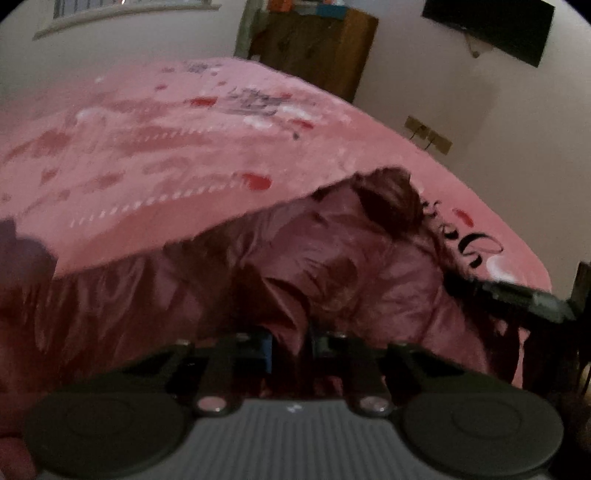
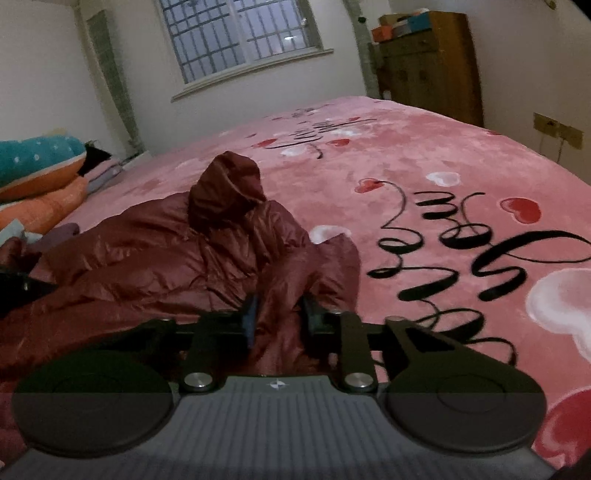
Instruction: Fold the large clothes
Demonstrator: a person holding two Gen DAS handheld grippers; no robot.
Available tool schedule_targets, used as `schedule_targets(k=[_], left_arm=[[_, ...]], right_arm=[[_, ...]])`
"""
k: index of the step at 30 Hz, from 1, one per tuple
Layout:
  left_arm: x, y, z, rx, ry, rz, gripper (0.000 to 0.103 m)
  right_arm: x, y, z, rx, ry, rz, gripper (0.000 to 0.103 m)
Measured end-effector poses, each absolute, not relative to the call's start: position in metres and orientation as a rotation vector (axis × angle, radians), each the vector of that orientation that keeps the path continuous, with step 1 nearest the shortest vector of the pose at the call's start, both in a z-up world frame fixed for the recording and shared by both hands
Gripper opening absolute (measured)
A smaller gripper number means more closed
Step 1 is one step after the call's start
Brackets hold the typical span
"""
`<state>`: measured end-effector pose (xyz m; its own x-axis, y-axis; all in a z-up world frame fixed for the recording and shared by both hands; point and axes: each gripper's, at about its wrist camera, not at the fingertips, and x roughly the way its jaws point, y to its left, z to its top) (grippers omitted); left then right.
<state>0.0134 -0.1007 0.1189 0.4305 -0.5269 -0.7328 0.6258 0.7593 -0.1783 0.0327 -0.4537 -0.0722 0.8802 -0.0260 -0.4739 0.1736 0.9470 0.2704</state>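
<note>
Bed (image 2: 424,155) w/ pink blanket (image 2: 369,221) fills most of both views; blanket printed w/ red + white hearts and black script lettering.

Dark red puffer jacket (image 2: 155,258) lies crumpled on near part of the bed, shiny fabric, lots of creases. Hood (image 2: 229,184) stands up in a bunched peak at jacket's far end in right wrist view. In left wrist view the same jacket (image 1: 314,266) spreads across lower frame, hood area darker + blurred.

Room bkgd: barred window (image 2: 240,37) on far wall, brown wooden cabinet (image 2: 428,66) in the corner w/ boxes on top, dark TV (image 1: 487,29) mounted on wall, brass-coloured wall sockets (image 2: 557,131) on right wall. Stack of bedding (image 2: 40,173), teal + orange, at left edge beside the bed.

Right gripper (image 2: 279,310): fingers closed down on a fold of jacket fabric, cloth bunched up between them, narrow gap filled by the material. Sits at jacket's right side, near the blanket lettering.

Left gripper (image 1: 290,343): fingers likewise pinched on jacket cloth, fabric rising between them; frame is motion-blurred so exact edge gripped is unclear. Right gripper's black body (image 1: 517,295) shows at right edge of left wrist view, touching the jacket. Both grippers low, close to bed surface.
</note>
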Motion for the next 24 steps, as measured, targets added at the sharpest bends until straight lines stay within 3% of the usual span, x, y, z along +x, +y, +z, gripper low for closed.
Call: schedule_targets(k=[8, 11, 13, 15, 18, 21, 22, 23, 24], left_arm=[[0.040, -0.144, 0.142, 0.183, 0.702, -0.706, 0.016], [0.054, -0.152, 0.143, 0.235, 0.615, -0.656, 0.030], [0.063, -0.148, 0.145, 0.236, 0.579, -0.608, 0.055], [0.068, -0.138, 0.148, 0.218, 0.555, -0.573, 0.067], [0.060, -0.114, 0.156, 0.197, 0.522, -0.565, 0.068], [0.036, -0.093, 0.164, 0.157, 0.485, -0.620, 0.073], [0.028, -0.088, 0.165, 0.135, 0.475, -0.652, 0.075], [0.020, -0.083, 0.164, 0.111, 0.468, -0.693, 0.076], [0.014, -0.082, 0.162, 0.091, 0.465, -0.735, 0.078]], right_arm=[[0.012, -0.462, -0.072, 0.282, 0.498, -0.201, 0.016], [0.007, -0.466, -0.074, 0.296, 0.518, -0.224, 0.016], [0.008, -0.467, -0.077, 0.304, 0.534, -0.233, 0.016], [0.010, -0.470, -0.079, 0.311, 0.541, -0.231, 0.016], [0.011, -0.472, -0.079, 0.319, 0.546, -0.229, 0.019], [0.013, -0.482, -0.077, 0.358, 0.535, -0.254, 0.041], [0.009, -0.483, -0.075, 0.376, 0.525, -0.264, 0.054], [0.007, -0.484, -0.073, 0.394, 0.509, -0.269, 0.060], [0.005, -0.485, -0.070, 0.408, 0.487, -0.270, 0.060]])
